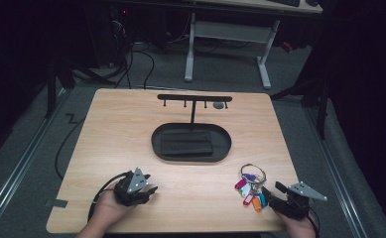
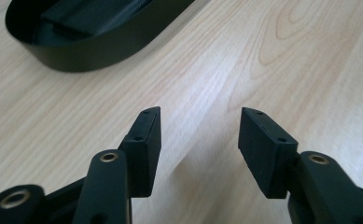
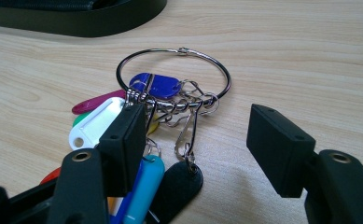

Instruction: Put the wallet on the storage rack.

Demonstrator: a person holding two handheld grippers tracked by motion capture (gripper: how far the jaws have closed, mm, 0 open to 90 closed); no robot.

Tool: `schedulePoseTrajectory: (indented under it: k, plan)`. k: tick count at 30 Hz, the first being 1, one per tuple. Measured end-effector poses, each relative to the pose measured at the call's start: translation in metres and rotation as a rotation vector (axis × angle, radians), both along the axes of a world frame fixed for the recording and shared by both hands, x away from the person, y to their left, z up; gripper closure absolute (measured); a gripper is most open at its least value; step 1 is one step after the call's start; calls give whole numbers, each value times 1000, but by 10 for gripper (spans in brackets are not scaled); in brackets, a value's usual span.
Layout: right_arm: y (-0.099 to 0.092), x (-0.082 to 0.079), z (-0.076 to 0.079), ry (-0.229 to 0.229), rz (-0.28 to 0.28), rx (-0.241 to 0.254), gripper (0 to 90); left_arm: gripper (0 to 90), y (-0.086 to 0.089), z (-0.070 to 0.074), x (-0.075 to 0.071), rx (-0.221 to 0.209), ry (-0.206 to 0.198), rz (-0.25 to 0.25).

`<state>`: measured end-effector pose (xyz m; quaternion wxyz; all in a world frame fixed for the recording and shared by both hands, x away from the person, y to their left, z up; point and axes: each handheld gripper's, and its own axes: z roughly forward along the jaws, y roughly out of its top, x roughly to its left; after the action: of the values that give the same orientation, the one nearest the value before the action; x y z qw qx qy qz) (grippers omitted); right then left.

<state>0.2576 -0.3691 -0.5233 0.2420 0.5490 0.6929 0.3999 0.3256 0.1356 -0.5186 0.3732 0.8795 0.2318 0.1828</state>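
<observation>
1. My left tool rests low over the table, on the near left of the oval tray. Its jaws stand spread with only bare wood between them; they pinch nothing. In the left gripper view the pads are flat black blocks with small screw holes, on arms with brass-coloured rivets.
2. The table is pale wood with a wavy grain and a smooth finish.
3. The oval tray is matt black with a low upright wall; a dark rectangular block lies flat inside it. From the tray's far rim rises a thin black post carrying a T-shaped rack with small pegs under its bar. I can read no writing on any of it.
4. The key ring lies flat on the table, near right of the tray. It is a thin shiny wire loop strung with small metal clips and plastic tags: blue, magenta, white, green, light blue, orange and black, all rounded oblongs. Their label windows are too small to read.
5. My right tool sits just nearer than the ring, jaws spread. In the right gripper view its left pad stands over the tags and the black tag lies between the jaws, but neither pad presses on anything.
</observation>
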Motion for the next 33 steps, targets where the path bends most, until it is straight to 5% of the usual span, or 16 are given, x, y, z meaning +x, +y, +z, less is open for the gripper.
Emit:
schedulePoseTrajectory:
  k: [2,4,7,8,11,23,29,33]
  plan:
    - [1,0,0,0,2,-2,378,487,5,1,-3,-15,7,15]
    - [1,0,0,0,4,-4,378,481,14,4,-11,-76,27,54]
    - [1,0,1,-4,8,-7,378,452,23,2,-27,-105,-1,111]
    - [1,0,0,-3,10,-10,379,455,29,1,-33,-146,16,143]
    - [0,1,-1,-1,9,-13,381,439,34,3,-33,-163,-10,164]
    - [8,2,2,5,20,-39,367,390,38,-1,-24,-136,21,137]
    - [22,14,8,77,44,-82,366,383,44,2,-26,-173,-8,129]
    - [31,18,15,86,51,-131,345,355,49,1,-24,-202,-6,136]
